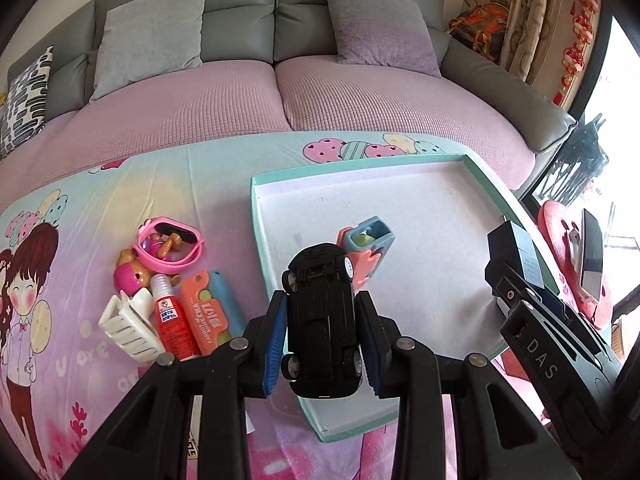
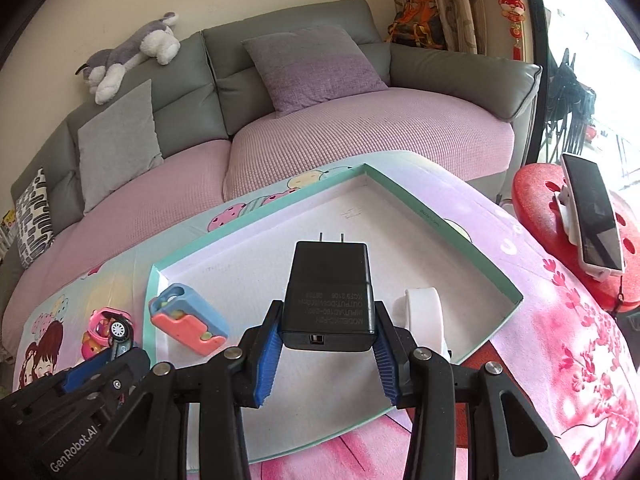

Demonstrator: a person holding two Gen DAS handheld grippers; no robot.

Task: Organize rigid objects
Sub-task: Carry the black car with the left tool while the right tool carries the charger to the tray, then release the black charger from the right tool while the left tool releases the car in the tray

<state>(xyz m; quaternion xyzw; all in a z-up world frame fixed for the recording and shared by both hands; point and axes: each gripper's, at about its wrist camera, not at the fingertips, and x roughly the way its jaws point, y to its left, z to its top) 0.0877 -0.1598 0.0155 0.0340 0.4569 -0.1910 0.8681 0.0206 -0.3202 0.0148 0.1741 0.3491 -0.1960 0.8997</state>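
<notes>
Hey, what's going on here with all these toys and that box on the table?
A person is sorting small items into a shallow teal tray. The left gripper is clamped on a black toy car over the tray's near edge, and the right gripper grips a black charger above it. A blue-and-coral case already lies inside; other toys wait on the cloth.

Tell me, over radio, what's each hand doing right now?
Left gripper shut on black toy car, over the tray. Right gripper shut on black charger, also over tray. Blue-and-pink toy already inside; nothing blocking.
</notes>
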